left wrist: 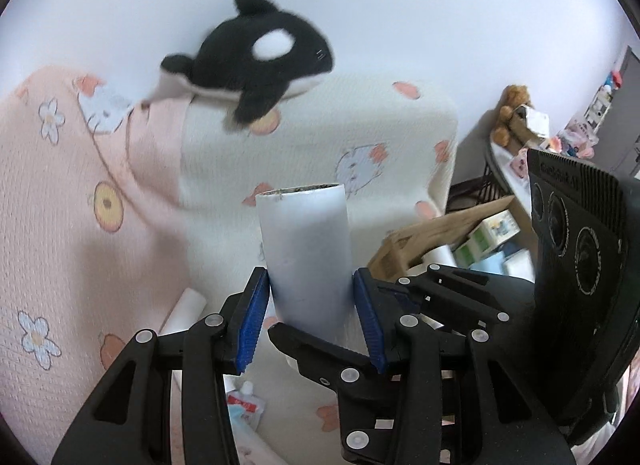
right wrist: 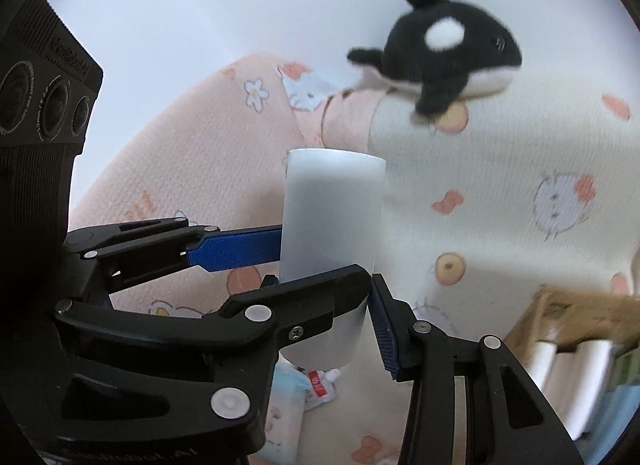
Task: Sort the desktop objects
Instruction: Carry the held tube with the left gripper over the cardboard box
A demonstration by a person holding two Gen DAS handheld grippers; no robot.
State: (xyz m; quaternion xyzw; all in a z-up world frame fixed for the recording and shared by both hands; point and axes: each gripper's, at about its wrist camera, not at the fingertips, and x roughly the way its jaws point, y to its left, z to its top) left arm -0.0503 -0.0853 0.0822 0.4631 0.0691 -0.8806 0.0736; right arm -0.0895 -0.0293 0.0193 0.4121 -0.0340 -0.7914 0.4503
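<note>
A white cylinder, like a roll or tube (left wrist: 306,253), stands upright between both grippers. My left gripper (left wrist: 312,305) is shut on its lower part, blue pads touching both sides. In the right wrist view the same cylinder (right wrist: 332,221) sits between my right gripper (right wrist: 352,293) fingers, also shut on it, with the left gripper's blue pad (right wrist: 240,249) reaching in from the left. A black and white orca plush (left wrist: 260,53) lies on top of the pink and cream patterned blanket (left wrist: 80,205); it also shows in the right wrist view (right wrist: 444,49).
A small red and white tube (left wrist: 244,405) and a pale blue tissue pack (right wrist: 286,397) lie below. A brown cardboard box (left wrist: 440,233) with small cartons and white rolls (right wrist: 560,365) sits at the right. A teddy bear (left wrist: 512,109) and clutter stand far right.
</note>
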